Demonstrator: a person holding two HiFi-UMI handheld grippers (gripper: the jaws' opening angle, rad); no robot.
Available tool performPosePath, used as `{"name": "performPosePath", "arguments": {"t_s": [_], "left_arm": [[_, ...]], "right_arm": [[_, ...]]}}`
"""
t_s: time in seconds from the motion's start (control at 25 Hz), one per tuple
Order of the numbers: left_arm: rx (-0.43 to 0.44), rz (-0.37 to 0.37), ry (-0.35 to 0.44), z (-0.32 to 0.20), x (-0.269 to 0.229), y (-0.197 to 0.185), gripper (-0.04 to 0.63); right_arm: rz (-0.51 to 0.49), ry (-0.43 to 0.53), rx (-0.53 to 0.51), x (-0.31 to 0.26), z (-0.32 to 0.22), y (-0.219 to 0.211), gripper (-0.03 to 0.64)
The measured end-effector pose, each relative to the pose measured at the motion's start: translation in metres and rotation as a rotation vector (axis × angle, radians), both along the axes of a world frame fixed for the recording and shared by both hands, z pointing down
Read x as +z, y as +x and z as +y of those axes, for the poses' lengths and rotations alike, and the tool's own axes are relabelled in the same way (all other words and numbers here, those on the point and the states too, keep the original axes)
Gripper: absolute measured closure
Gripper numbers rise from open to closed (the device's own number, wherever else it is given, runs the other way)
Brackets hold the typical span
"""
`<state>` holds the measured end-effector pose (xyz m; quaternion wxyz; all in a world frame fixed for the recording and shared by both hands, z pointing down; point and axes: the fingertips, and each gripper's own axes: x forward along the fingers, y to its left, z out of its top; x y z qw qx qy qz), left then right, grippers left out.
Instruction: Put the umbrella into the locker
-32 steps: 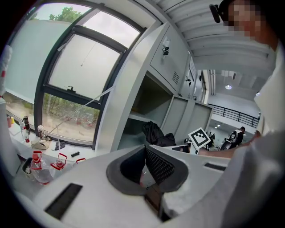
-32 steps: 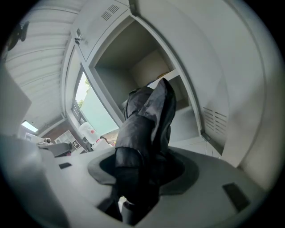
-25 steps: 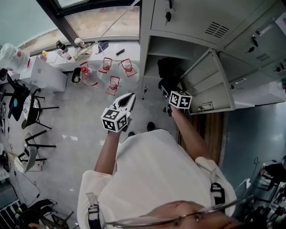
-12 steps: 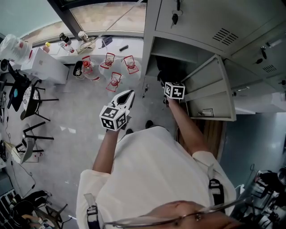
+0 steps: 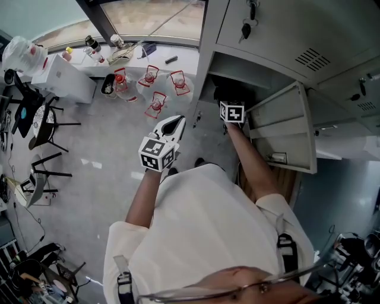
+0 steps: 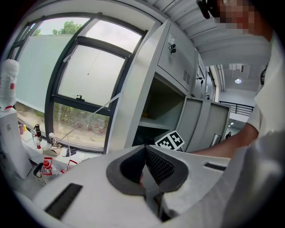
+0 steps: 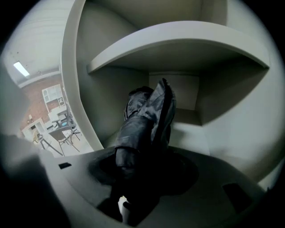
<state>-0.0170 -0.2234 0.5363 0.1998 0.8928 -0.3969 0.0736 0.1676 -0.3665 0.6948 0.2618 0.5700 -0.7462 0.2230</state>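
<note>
We hold the right hand-held gripper [image 7: 136,167] inside the open compartment of the grey metal locker [image 5: 209,71], and its jaws are clamped on the folded black umbrella [image 7: 144,120]. The umbrella sticks out from between the jaws, tilted up toward the back wall, under the compartment's shelf [image 7: 178,42]; whether its far end touches the compartment floor we cannot tell. In the head view only this gripper's marker cube [image 5: 232,111] shows at the locker mouth, bearing black-and-white square patterns and no letters. The compartment's door [image 5: 285,127] stands swung out to the right of our arm. Keys [image 5: 246,27] hang from the lock of the closed door above. Our left hand-held gripper [image 5: 176,122] hovers out in front of the locker over the grey floor [image 5: 107,154], its jaws closed together with nothing between them. Beyond it, clear water bottles with red handles [image 5: 157,101] stand on the floor below the window [image 5: 154,15], their labels too small to read, and dark chairs [image 5: 50,122] stand at the left.
</note>
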Motion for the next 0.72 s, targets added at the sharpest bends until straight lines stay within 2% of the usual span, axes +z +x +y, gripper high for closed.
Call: {"name": "performPosePath", "arguments": {"t_s": [0.16,0.32,0.72], "left_arm": [[-0.005,0.0,-0.007,-0.003,0.003,0.003,0.591],[-0.02,-0.028,0.018,-0.005,0.001,-0.001,0.591],[-0.034,-0.05,0.022,-0.003,0.002,-0.004,0.591]], "right_arm": [[0.071,-0.002,-0.032,0.007,-0.013,0.0,0.379],[0.094,-0.009,-0.034,0.015,-0.024,0.0,0.377],[0.141,-0.014,0.0,0.029,-0.047,0.016,0.368]]}}
